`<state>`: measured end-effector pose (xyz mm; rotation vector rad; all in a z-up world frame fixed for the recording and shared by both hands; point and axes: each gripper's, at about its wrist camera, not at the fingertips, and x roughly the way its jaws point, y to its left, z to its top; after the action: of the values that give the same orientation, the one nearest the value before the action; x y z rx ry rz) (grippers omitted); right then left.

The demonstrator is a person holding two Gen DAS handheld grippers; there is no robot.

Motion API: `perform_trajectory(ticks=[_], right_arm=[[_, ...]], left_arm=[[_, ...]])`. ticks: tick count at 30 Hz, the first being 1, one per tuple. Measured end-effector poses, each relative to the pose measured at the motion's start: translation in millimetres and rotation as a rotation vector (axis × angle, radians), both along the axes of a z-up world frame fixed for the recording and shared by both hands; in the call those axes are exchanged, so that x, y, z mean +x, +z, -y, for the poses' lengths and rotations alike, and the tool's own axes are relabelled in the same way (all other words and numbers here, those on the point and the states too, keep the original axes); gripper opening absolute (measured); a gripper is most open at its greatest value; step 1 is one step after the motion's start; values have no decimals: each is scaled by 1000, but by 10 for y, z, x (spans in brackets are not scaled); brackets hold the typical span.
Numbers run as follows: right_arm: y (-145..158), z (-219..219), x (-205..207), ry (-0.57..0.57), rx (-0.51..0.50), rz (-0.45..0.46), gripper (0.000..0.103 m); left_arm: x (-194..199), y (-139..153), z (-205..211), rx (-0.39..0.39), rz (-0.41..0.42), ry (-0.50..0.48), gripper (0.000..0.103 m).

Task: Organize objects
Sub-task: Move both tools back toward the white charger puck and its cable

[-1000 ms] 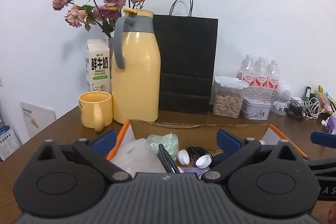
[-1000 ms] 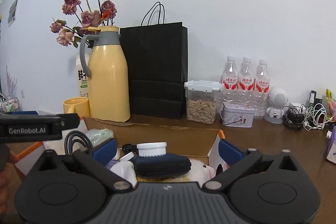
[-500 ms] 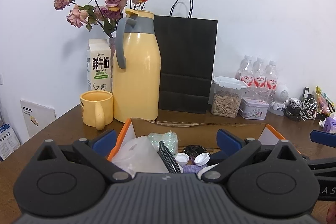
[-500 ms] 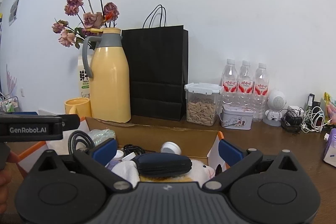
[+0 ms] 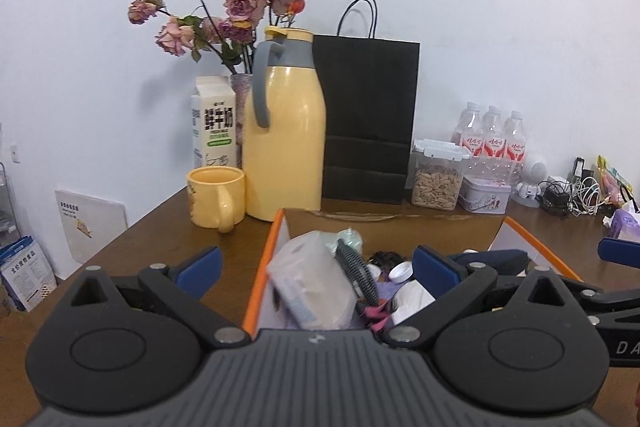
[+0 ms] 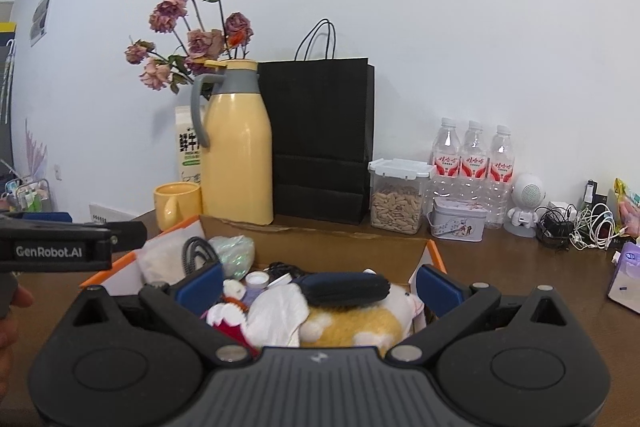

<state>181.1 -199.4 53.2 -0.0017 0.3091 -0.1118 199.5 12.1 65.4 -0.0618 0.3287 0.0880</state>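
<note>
While both tools hover over the near end of the cardboard box (image 5: 400,223), I note the layout. My left hand-held gripper (image 5: 316,267) stands wide open, blue pads apart, nothing between them. My right hand-held gripper (image 6: 318,281) is likewise spread wide and grips nothing.

Box: brown corrugated inside, orange outer edges, flaps splayed outward, on a dark wood-grain worktop (image 5: 160,227). Contents are heaped above the rim. At the left lies a soft translucent plastic pack (image 5: 312,283), with a ribbed black coiled cable (image 5: 356,271) touching it. Behind that sits a crinkled pale green bag (image 6: 234,253). Small round white caps (image 5: 400,270) lie mid-box. At the right, a dark blue ribbed oval case (image 6: 340,287) rests on top of a fuzzy yellow-and-white plush toy (image 6: 360,319); a crumpled white cloth (image 6: 276,315) lies just left of the plush.

Beyond the far wall of the box, left to right: glossy yellow mug (image 5: 216,197), milk carton (image 5: 214,123), smooth yellow thermos jug (image 5: 284,143) with grey handle, dried roses (image 5: 240,3), matte black paper bag (image 5: 368,119), clear lidded jar of seeds (image 5: 438,179), small tin (image 5: 484,193), three water bottles (image 5: 492,139), tangled cables (image 5: 576,195).

Open room: bare worktop left of the box, and right of it up to a purple tissue pack (image 6: 626,277). The far box edge sits near the jug and bag.
</note>
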Motion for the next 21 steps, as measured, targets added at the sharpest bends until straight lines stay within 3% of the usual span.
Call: perform_trajectory(ticks=[17, 21], right_arm=[[-228, -282, -264, 75, -2, -112, 103], [-336, -411, -226, 140, -10, -161, 97]], left_arm=[[-409, -237, -421, 23, -96, 39, 103], [-431, -346, -477, 21, -141, 31, 103]])
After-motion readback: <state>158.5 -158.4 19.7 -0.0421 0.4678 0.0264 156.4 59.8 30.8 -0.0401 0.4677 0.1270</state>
